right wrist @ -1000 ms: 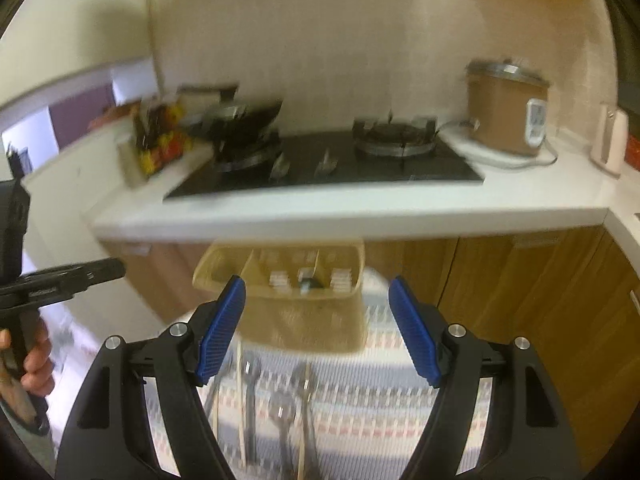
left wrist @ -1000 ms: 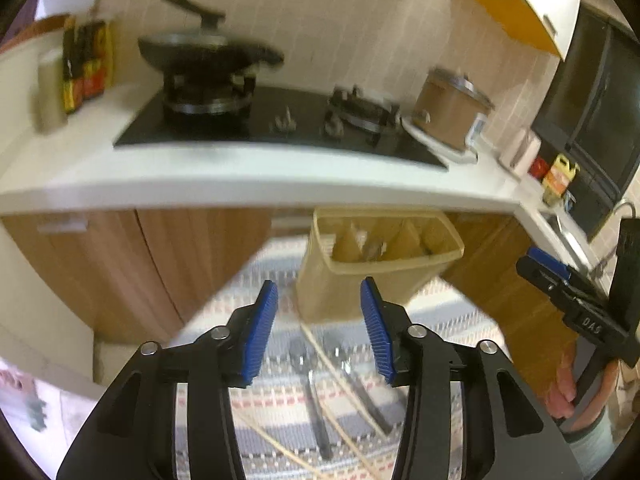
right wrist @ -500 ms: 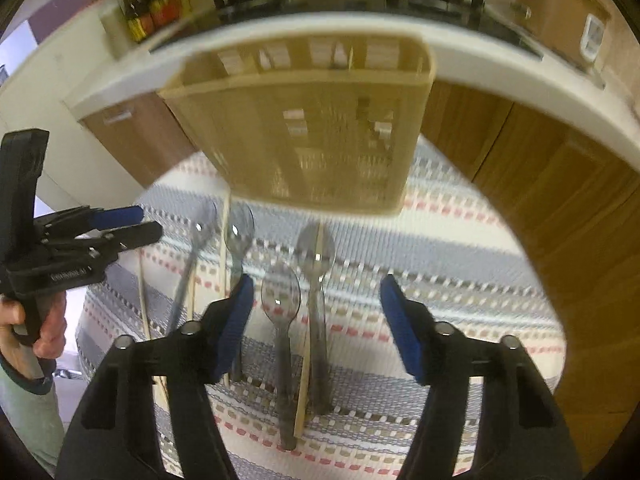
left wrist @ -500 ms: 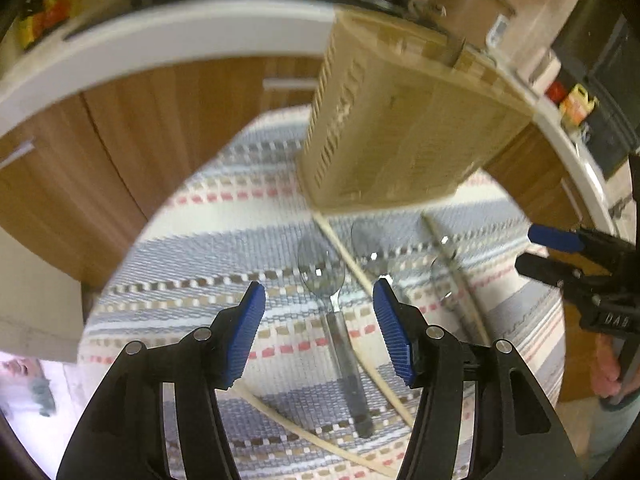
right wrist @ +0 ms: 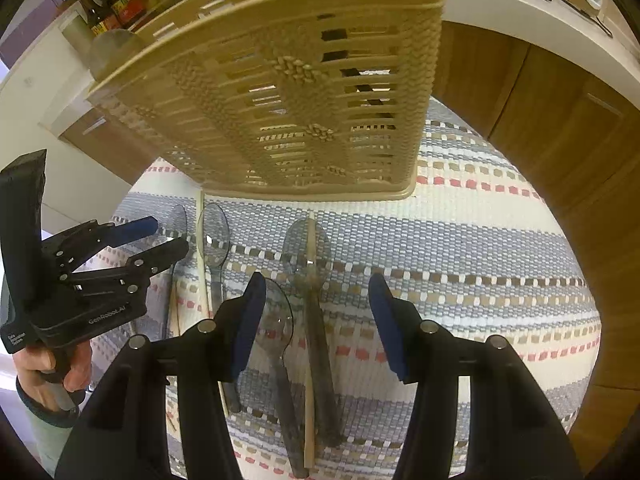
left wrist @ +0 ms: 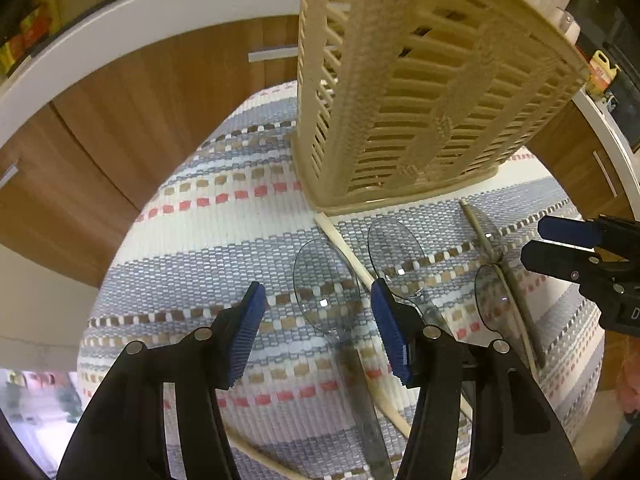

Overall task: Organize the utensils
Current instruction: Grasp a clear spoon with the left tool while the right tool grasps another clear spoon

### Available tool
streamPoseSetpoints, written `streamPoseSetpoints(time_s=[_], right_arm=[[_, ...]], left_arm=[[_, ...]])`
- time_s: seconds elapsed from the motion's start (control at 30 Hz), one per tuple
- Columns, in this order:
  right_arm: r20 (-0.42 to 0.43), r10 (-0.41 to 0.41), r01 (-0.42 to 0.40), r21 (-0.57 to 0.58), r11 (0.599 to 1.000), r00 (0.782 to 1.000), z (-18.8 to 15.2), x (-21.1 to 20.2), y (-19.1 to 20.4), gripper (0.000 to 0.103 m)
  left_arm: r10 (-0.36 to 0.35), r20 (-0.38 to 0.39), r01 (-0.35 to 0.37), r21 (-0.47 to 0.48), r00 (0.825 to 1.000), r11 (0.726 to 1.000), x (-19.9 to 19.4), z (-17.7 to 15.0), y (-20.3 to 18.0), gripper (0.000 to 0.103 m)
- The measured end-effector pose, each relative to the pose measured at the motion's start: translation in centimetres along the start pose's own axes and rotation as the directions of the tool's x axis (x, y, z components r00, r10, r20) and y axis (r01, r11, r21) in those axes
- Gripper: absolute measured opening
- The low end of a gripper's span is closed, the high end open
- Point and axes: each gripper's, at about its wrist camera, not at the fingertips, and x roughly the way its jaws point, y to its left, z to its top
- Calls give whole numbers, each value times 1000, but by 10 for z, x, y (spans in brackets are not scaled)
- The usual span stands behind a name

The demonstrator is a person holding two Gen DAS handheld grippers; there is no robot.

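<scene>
Several clear spoons and wooden chopsticks lie on a striped woven mat (left wrist: 208,240), in front of a beige slotted utensil basket (left wrist: 420,92) that stands upright. My left gripper (left wrist: 318,336) points steeply down over one spoon (left wrist: 326,284). That spoon's bowl lies between the closing jaws, untouched. A chopstick (left wrist: 348,252) runs beside it. My right gripper (right wrist: 316,322) hangs over a spoon (right wrist: 306,248) with a chopstick (right wrist: 309,360) lying along it. Its jaws are closing and grip nothing. Another spoon (right wrist: 276,320) lies by its left pad.
Wooden cabinet doors (left wrist: 140,100) under a white counter edge (left wrist: 160,8) ring the mat. Each gripper shows in the other's view: the right gripper (left wrist: 538,242) and the left gripper (right wrist: 166,236), held by a hand (right wrist: 44,364). Bottles (right wrist: 116,4) stand on the counter.
Both grippers have tipped down from the stove and counter and sunk towards the mat. The basket and spoons now loom larger. The right jaws have narrowed.
</scene>
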Motion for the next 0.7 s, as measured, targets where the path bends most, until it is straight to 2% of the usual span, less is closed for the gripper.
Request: streamPoseSetpoints(time_s=[0.2, 0.3, 0.43, 0.7], right_arm=[[-22, -14, 13, -10, 1000, 1000, 7, 15, 2, 50], [-25, -33, 33, -21, 999, 999, 12, 22, 4, 50], [-33, -54, 53, -37, 998, 998, 18, 33, 9, 39], [-41, -53, 51, -33, 998, 998, 30, 57, 21, 39]], left_arm=[[-5, 9, 5, -25, 1000, 1000, 7, 8, 0, 48], [19, 17, -19, -16, 1000, 1000, 9, 10, -4, 46], [27, 23, -27, -15, 999, 1000, 8, 8, -4, 44], [6, 35, -5, -26, 999, 1000, 5, 5, 2, 41]])
